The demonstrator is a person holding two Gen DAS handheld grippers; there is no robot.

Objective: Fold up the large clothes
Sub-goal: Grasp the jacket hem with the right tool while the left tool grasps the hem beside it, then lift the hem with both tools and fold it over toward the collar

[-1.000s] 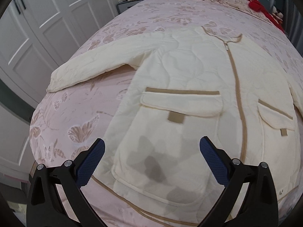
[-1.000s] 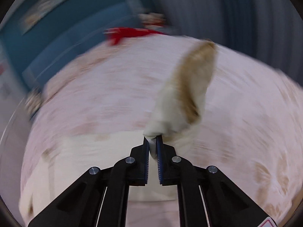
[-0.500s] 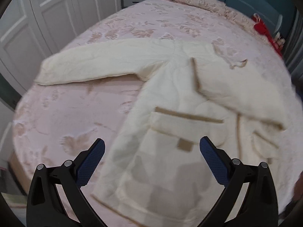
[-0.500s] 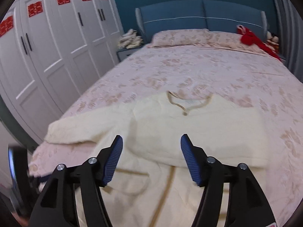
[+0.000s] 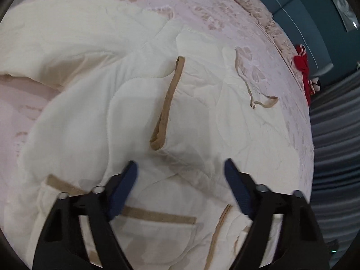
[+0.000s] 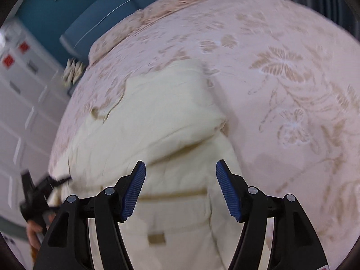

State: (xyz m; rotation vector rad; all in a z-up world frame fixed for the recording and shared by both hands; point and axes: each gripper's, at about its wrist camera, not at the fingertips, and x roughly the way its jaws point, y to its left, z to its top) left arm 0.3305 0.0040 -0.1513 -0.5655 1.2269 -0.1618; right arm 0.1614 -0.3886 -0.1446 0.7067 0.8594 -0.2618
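A cream quilted jacket (image 5: 135, 117) with tan trim lies on the pink floral bed. Its right sleeve is folded across the chest, the tan cuff (image 5: 166, 108) near the middle. The other sleeve stretches out to the upper left. My left gripper (image 5: 180, 184) is open and empty, low over the jacket just below the cuff. In the right wrist view the jacket (image 6: 162, 123) shows with the folded sleeve on top. My right gripper (image 6: 181, 189) is open and empty above the jacket's right side. The left gripper also shows in the right wrist view (image 6: 38, 193), at the left.
The pink bedspread (image 6: 281, 90) spreads to the right of the jacket. Red items (image 5: 302, 60) lie by the blue headboard (image 6: 99, 15). White wardrobe doors (image 6: 18, 103) stand along the left. Grey curtains (image 5: 335, 121) hang at the right.
My right gripper has let go of the sleeve, now laid across the chest, and swung right. My left gripper has moved forward and down, close over the jacket.
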